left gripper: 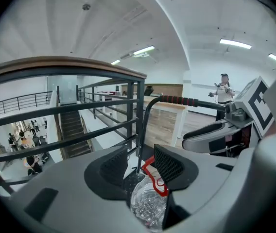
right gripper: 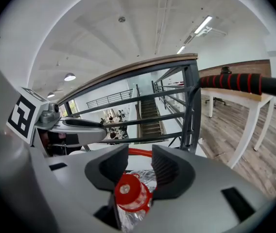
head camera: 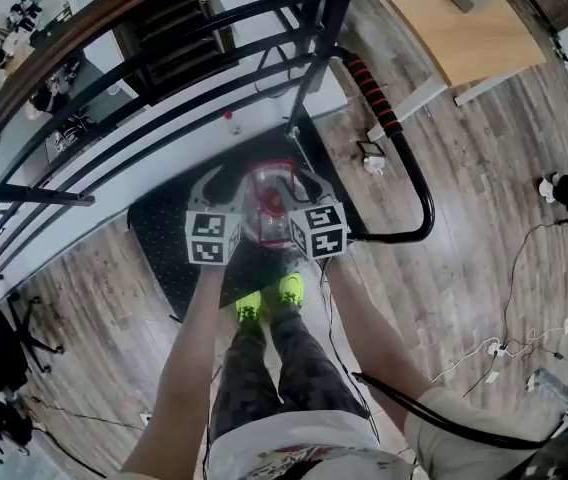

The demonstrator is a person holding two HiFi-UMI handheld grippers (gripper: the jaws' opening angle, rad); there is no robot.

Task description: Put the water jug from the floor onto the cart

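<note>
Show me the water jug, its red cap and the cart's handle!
water jug (head camera: 270, 208), head view, its clear body
red cap (right gripper: 128, 194), right gripper view, the cap's top
cart's handle (head camera: 374, 96), head view, striped red grip

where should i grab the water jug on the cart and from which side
Grip the water jug by its shoulders, left gripper and right gripper on opposite sides, coming from above. It looks upright on the cart, and its round clear body seems too wide for one pair of jaws. The thin red handle by the red cap suits one gripper.
</note>
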